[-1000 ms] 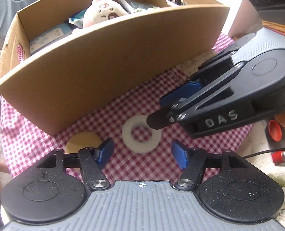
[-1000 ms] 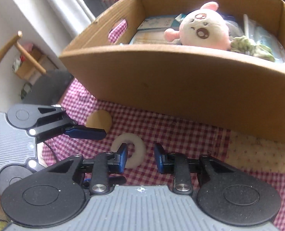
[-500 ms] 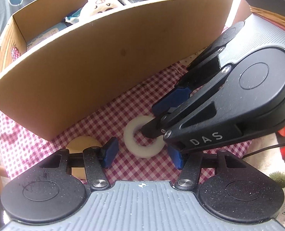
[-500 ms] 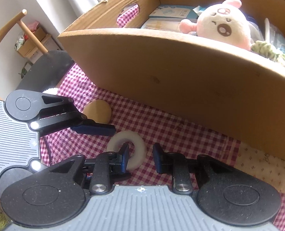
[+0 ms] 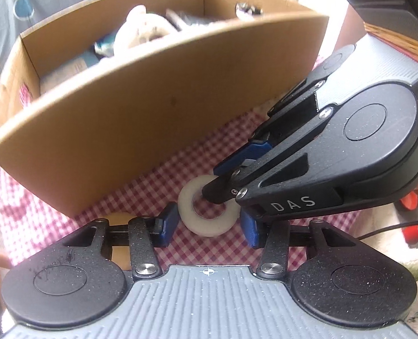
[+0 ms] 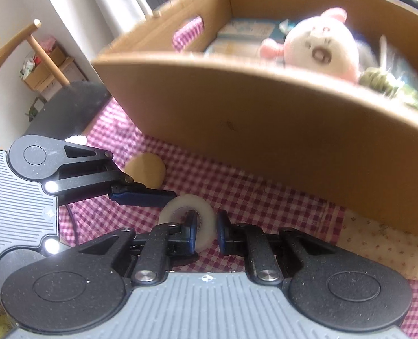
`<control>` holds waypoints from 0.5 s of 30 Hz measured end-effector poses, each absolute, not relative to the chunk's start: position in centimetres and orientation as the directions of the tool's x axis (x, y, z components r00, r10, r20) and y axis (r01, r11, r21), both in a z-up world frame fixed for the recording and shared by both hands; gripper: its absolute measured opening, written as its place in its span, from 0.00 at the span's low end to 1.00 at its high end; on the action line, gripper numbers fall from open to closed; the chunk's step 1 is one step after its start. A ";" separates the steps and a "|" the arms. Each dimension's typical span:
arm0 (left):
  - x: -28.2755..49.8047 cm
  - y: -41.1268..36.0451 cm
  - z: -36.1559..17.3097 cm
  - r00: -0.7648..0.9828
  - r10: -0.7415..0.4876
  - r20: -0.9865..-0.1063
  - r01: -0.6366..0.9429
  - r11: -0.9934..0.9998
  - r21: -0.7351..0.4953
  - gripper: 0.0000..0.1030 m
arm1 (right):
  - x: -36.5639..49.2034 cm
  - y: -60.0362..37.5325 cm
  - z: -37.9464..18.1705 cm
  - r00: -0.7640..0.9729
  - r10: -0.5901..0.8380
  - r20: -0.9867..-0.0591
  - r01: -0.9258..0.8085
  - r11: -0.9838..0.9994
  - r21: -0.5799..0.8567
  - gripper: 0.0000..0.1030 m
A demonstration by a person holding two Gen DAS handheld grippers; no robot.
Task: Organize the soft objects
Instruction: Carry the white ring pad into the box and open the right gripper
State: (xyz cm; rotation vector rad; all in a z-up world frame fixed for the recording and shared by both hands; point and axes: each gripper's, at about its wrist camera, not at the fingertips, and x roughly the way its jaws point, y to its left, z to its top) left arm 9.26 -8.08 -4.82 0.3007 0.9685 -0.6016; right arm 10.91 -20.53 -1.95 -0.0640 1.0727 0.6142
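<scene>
Red-check cloth (image 6: 259, 197) over table | cardboard box (image 5: 152, 107) at far edge, pink plush (image 6: 319, 48) inside | tan disc (image 6: 146, 169) nr box front | white foam ring (image 5: 209, 212) mid-cloth | L gripper (image 5: 209, 221) straddles ring, jaws closing, L pad touching | R gripper (image 6: 206, 233) closing, pinching ring's rim, one finger thru hole.

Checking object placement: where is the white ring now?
White ring lies on the checked cloth before the cardboard box, between both grippers' fingers, right of the tan disc.
</scene>
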 end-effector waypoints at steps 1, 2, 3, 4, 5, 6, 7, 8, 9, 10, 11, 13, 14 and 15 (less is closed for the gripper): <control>8.9 -8.0 -4.1 0.438 -0.347 -0.829 0.602 0.798 -0.016 0.46 | 10.6 -20.7 -1.2 0.350 0.441 -0.827 -0.501 0.834 0.233 0.16; 8.7 -7.9 -3.3 0.458 -0.352 -0.816 0.605 0.797 -0.005 0.46 | 10.2 -20.8 -0.3 0.375 0.443 -0.814 -0.505 0.834 0.221 0.16; 8.4 -7.9 -2.4 0.478 -0.356 -0.803 0.606 0.796 0.008 0.46 | 9.9 -21.0 0.8 0.402 0.446 -0.799 -0.509 0.835 0.210 0.16; 8.2 -7.9 -1.4 0.500 -0.360 -0.788 0.606 0.795 0.022 0.46 | 9.5 -21.2 1.9 0.430 0.451 -0.782 -0.513 0.835 0.199 0.16; 8.0 -7.9 -0.5 0.521 -0.362 -0.773 0.606 0.794 0.036 0.46 | 9.3 -21.5 3.0 0.456 0.456 -0.765 -0.516 0.835 0.190 0.16; 7.8 -8.0 0.7 0.546 -0.365 -0.754 0.607 0.793 0.056 0.46 | 9.0 -21.8 4.0 0.481 0.460 -0.746 -0.518 0.836 0.181 0.16; 7.6 -8.1 1.6 0.567 -0.368 -0.737 0.607 0.791 0.073 0.46 | 8.8 -22.1 5.2 0.506 0.463 -0.727 -0.522 0.836 0.170 0.16; 7.4 -8.3 2.6 0.591 -0.371 -0.716 0.606 0.790 0.091 0.46 | 8.7 -22.5 6.3 0.530 0.467 -0.708 -0.524 0.837 0.160 0.16; 7.3 -8.5 3.7 0.612 -0.376 -0.696 0.606 0.788 0.107 0.46 | 8.5 -22.9 7.3 0.551 0.469 -0.690 -0.526 0.837 0.149 0.16; 7.2 -8.7 4.5 0.630 -0.381 -0.676 0.607 0.785 0.123 0.46 | 8.5 -23.3 8.4 0.573 0.471 -0.671 -0.529 0.838 0.136 0.16; 7.2 -9.0 5.4 0.649 -0.388 -0.655 0.608 0.782 0.139 0.46 | 8.6 -23.7 9.3 0.591 0.472 -0.655 -0.530 0.838 0.125 0.16; 7.5 -9.7 6.8 0.669 -0.401 -0.625 0.611 0.777 0.155 0.46 | 9.2 -24.8 10.9 0.615 0.471 -0.633 -0.528 0.842 0.113 0.16; 7.9 -10.1 7.3 0.676 -0.409 -0.613 0.614 0.773 0.162 0.46 | 9.7 -25.3 11.4 0.620 0.469 -0.629 -0.524 0.844 0.113 0.16; 8.5 -10.6 7.8 0.678 -0.415 -0.606 0.618 0.769 0.164 0.46 | 10.3 -25.9 11.9 0.624 0.467 -0.627 -0.519 0.847 0.114 0.16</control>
